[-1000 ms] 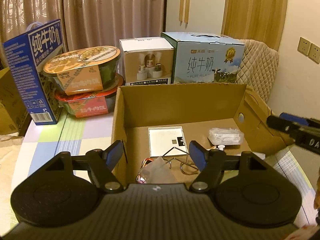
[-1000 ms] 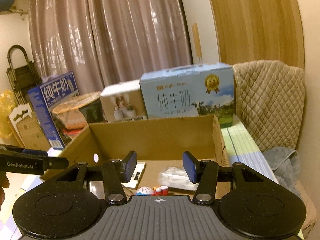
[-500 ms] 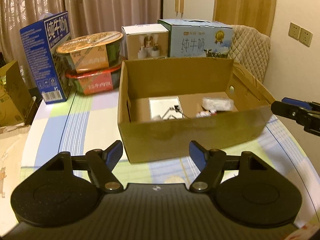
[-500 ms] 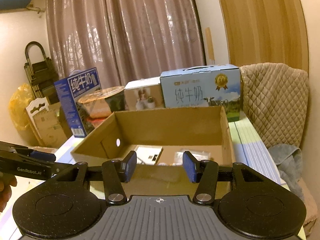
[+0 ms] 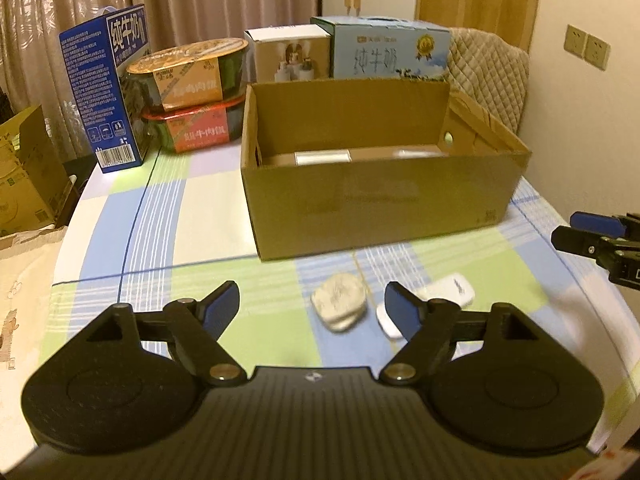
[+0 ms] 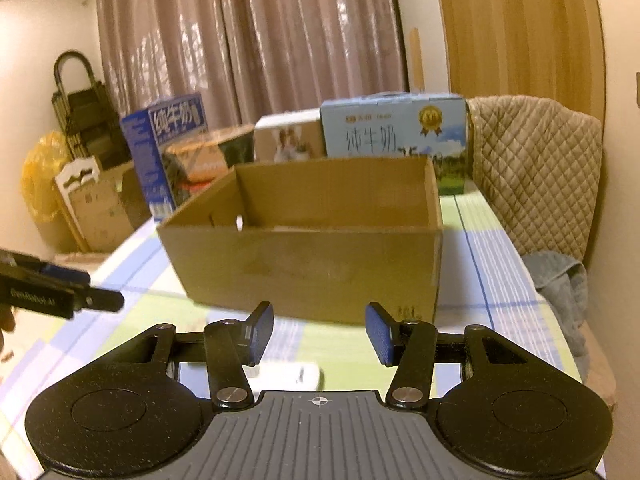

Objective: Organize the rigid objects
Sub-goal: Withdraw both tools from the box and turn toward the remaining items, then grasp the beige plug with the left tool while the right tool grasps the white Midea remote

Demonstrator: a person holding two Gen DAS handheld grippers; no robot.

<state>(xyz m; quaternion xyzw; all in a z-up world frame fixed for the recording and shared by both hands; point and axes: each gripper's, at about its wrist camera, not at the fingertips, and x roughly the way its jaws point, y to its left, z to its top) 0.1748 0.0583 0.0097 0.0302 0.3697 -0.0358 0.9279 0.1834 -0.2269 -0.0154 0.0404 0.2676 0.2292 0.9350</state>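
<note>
Left gripper (image 5: 312,306) over the checked counter (image 5: 192,216), jaws just widened and released, nothing between them. Right gripper (image 6: 318,332) likewise released, jaws apart and bare; seen also at 3 o'clock in the left wrist view.

Open cardboard box (image 5: 380,196) at 12 o'clock of both grippers, standing on the counter, a flat white item (image 5: 322,157) and a blurred pale item partly visible inside behind the near wall.

Loose on the counter, between box and left gripper: a pale speckled lump (image 5: 339,302) at 1 o'clock, just beside it a small white piece (image 5: 386,320) partly hidden by the right-hand finger (image 5: 402,310), and a white flat device (image 5: 452,289) near at 2 o'clock. In the right wrist view, a white item (image 6: 288,376) low between the fingers, partly hidden by the gripper body; kind not tellable.

Behind the box: dark blue milk carton (image 5: 106,92) at 10 o'clock, two stacked noodle bowls (image 5: 192,92) at 11 o'clock, white box (image 5: 290,54) and light blue milk case (image 5: 384,50) at 12 to 1 o'clock. Quilted chair back (image 5: 486,76) at 2 o'clock, off the counter. Grey towel (image 6: 560,280) on the seat at 3 o'clock in the right wrist view.
</note>
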